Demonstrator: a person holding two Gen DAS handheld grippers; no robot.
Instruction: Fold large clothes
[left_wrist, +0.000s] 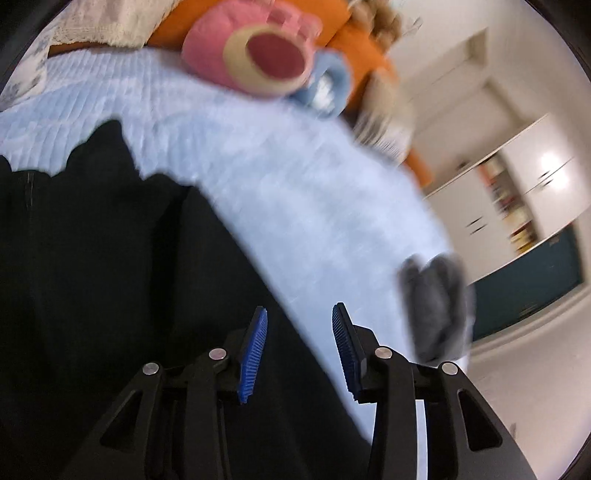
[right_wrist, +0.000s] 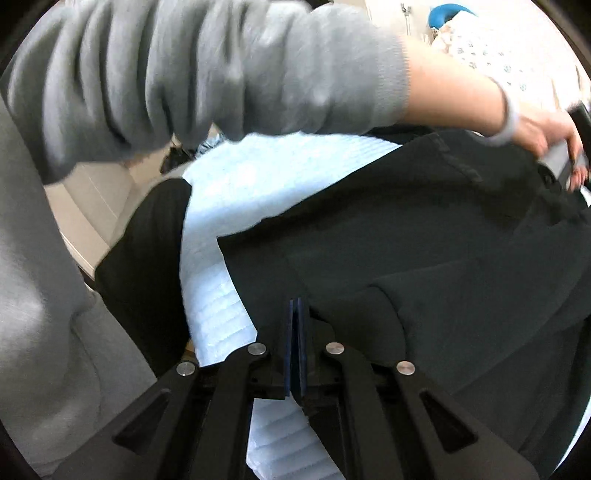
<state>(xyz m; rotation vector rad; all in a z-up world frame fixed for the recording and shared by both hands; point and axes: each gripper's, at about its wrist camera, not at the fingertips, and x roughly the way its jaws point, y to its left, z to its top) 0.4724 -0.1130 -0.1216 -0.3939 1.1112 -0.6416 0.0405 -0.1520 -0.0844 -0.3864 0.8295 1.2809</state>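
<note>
Mid-fold: a black fabric garment (right_wrist: 424, 229) lies on the pale blue ribbed bedcover (left_wrist: 258, 177).
Left gripper (left_wrist: 299, 350) hangs part-open and empty; right gripper (right_wrist: 297, 343) is nearly closed, seemingly gripping nothing; next move likely needs a fresh edge grasp.

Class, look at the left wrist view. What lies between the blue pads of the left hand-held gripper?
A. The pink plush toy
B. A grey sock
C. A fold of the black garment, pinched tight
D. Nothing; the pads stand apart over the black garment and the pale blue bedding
D: the left hand-held gripper shows a clear gap between its pads, with the black garment and pale blue bedding behind it, ungripped.
</note>
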